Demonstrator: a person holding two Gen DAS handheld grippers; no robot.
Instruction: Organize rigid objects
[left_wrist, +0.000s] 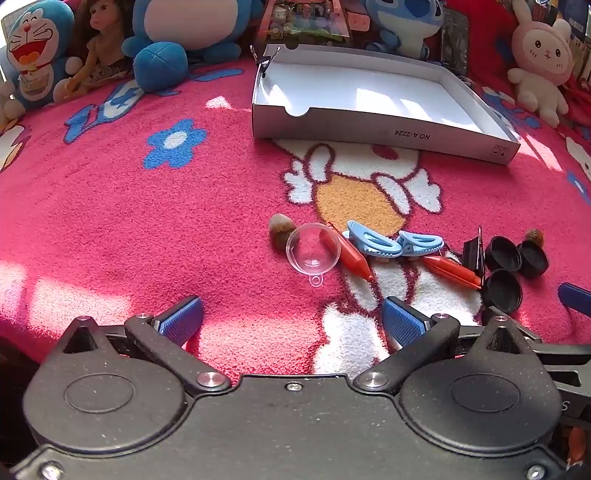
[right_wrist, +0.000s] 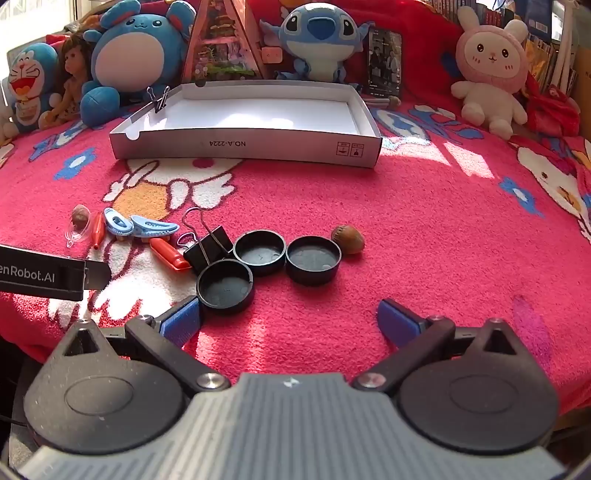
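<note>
Both our left gripper (left_wrist: 291, 317) and right gripper (right_wrist: 288, 317) are hovering spread wide, empty. We are facing a pink blanket (right_wrist: 424, 221); plush toys (right_wrist: 317, 33) are lining twelve o'clock.

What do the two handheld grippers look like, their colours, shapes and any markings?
The left gripper has a black speckled body with two round housings, silver screws, black linkage arms and ribbed blue finger pads. The right gripper has the same layout, with a ribbed grey centre panel. A black part of the left gripper, seen from the right wrist camera, carries white lettering ending "enRobot.AI".

Pink blanket (right_wrist: 424, 221) carries white box (right_wrist: 243, 146), black caps (right_wrist: 260, 253), clips (right_wrist: 147, 226), perhaps nuts (right_wrist: 348, 239).
</note>
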